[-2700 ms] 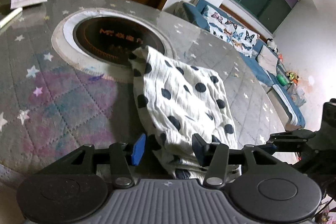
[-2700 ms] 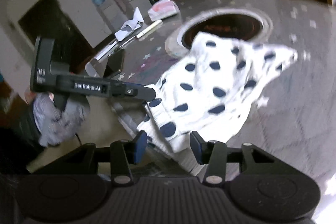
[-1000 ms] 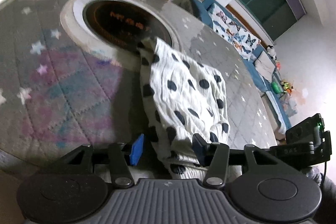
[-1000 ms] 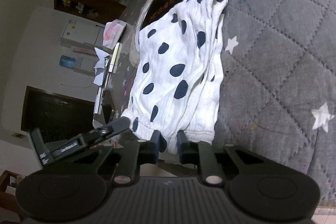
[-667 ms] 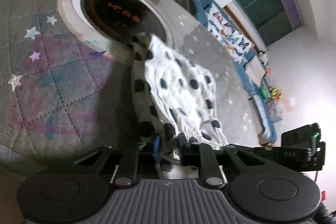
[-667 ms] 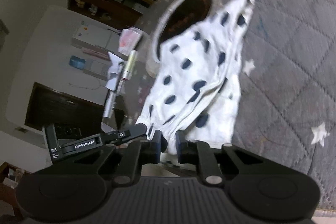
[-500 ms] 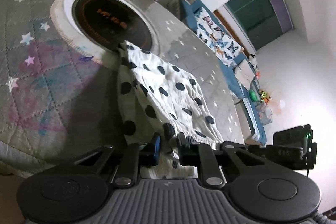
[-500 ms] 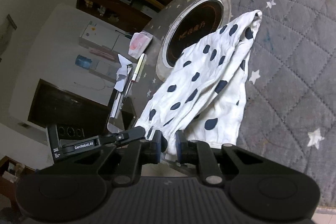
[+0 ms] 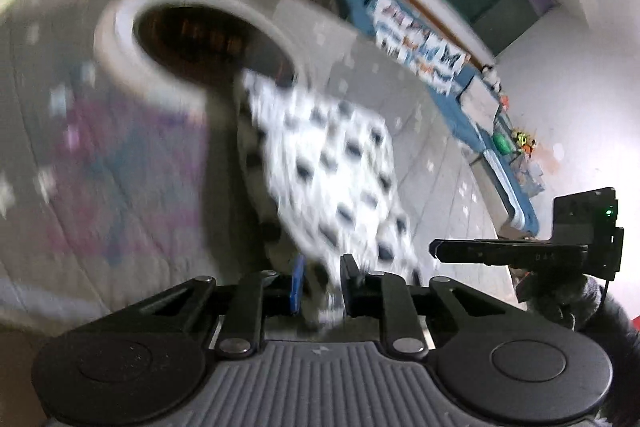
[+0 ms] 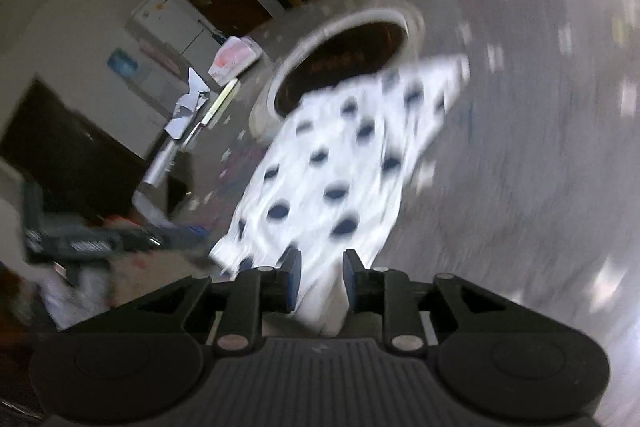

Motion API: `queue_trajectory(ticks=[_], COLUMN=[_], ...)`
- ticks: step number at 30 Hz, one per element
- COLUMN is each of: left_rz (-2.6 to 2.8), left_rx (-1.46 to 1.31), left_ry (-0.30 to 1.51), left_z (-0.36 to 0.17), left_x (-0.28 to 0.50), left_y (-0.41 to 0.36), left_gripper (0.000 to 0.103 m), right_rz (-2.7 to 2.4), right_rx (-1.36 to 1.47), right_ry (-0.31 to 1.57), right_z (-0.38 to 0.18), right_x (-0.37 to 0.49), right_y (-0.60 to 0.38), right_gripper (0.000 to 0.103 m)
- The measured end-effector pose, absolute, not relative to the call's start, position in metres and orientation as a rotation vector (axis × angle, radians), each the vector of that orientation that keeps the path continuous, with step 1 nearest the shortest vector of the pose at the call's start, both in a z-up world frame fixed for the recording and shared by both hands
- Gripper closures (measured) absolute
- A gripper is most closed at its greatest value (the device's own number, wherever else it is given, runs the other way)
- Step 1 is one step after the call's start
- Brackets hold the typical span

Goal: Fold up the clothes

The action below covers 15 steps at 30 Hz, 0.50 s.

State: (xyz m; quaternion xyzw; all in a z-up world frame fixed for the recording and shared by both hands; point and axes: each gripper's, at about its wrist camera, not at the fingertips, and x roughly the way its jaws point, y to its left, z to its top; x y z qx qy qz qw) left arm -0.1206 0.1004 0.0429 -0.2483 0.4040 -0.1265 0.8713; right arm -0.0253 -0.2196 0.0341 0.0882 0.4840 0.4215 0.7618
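A white garment with dark polka dots [image 9: 336,163] lies on the grey star-patterned table cover [image 9: 100,167], its far end at the dark round inset [image 9: 200,35]. My left gripper [image 9: 320,287] is shut on the garment's near edge. My right gripper [image 10: 318,281] is shut on the near edge too, and the cloth [image 10: 340,163] stretches away from it toward the inset [image 10: 344,63]. Each gripper shows at the side of the other's view: the right one [image 9: 520,251], the left one [image 10: 88,243]. Both views are motion-blurred.
A pink packet [image 10: 236,57], crumpled paper [image 10: 188,103] and a pen-like stick [image 10: 220,99] lie at the table's far left. A blue sofa [image 9: 440,67] stands beyond the table. The table edge runs just below the grippers.
Both grippers closed on the garment's near edge and lifted it. Now both views are blurred with motion, and the cloth is pulled taut toward the grippers.
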Motion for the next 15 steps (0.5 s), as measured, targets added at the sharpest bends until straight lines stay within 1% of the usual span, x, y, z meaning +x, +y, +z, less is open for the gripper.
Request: queue_trajectory(ticks=[2, 3, 4, 9, 12, 15], left_rz=[-0.282, -0.297, -0.314, -0.345, -0.363, -0.373], left_rx=[-0.482, -0.471, -0.459, -0.368, -0.360, -0.361], left_ry=[0.788, 0.778, 0.775, 0.837, 0.869, 0.875], left_z=[0.055, 0.056, 0.055, 0.028, 0.011, 0.001], left_x=[-0.114, -0.110, -0.104, -0.080, -0.079, -0.083], left_y=[0.094, 0.088, 0.081, 0.047, 0.039, 0.038], left_gripper=[0.081, 0.081, 0.081, 0.081, 0.081, 0.081], right_rz=[0.905, 0.899, 0.892, 0.874, 0.848, 0.806], right_rx=[0.109, 0.071, 0.028, -0.160, -0.266, -0.307], right_ry=[0.984, 0.953, 0.924, 0.811, 0.751, 0.744], right_z=[0.046, 0.051, 0.052, 0.045, 0.036, 0.020], right_x=[-0.021, -0.018, -0.015, -0.001, 0.006, 0.018], right_y=[-0.211, -0.206, -0.198, -0.158, -0.142, -0.135], right_gripper=[0.077, 0.075, 0.074, 0.073, 0.073, 0.073])
